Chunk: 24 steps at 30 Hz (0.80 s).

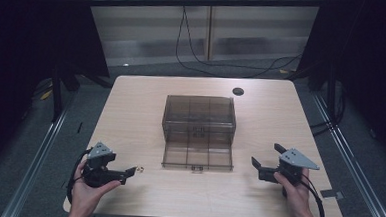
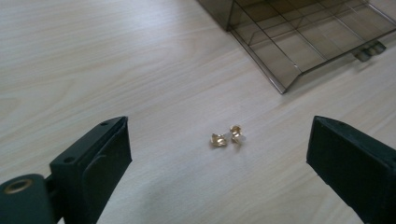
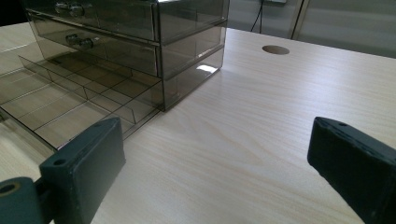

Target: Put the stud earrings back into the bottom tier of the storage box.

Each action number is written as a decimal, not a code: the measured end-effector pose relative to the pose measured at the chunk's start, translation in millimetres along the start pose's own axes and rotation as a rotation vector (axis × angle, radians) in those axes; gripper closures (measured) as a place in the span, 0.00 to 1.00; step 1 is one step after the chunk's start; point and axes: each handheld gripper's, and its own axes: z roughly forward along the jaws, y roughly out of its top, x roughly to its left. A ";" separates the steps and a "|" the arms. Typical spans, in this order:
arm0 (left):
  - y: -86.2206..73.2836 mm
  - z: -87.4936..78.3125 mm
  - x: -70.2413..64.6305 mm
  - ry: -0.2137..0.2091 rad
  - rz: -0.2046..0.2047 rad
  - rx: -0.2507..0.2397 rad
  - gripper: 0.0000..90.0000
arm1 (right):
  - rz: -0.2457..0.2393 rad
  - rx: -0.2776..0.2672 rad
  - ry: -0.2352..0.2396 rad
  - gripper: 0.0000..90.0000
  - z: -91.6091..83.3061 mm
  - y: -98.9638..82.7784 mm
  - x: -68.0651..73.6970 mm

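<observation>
Gold earrings (image 2: 226, 136) lie side by side (crosswise) between left gripper's (image 2: 219, 154) open jaws.

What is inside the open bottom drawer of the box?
The drawer shows only bare compartments split by thin dividers. Its back part is under the box, whose dark walls hide what is there. The gold earrings lie outside, on the table.

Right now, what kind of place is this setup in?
Probably a lab or recording bay: a bare wooden table ringed by dark curtains, cables trailing on the floor, and a hand-held gripper near small gold earrings.
</observation>
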 end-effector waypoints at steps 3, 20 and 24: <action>2.8 0.8 0.4 -0.025 0.027 0.047 0.20 | 0.001 0.002 0.003 0.04 0.2 0.1 -0.3; 30.7 17.2 8.6 -0.097 0.130 0.247 0.57 | -0.006 0.003 0.007 0.04 0.6 0.2 0.3; 36.8 22.6 8.9 -0.109 0.167 0.304 0.63 | -0.006 0.003 0.008 0.04 0.6 0.2 0.4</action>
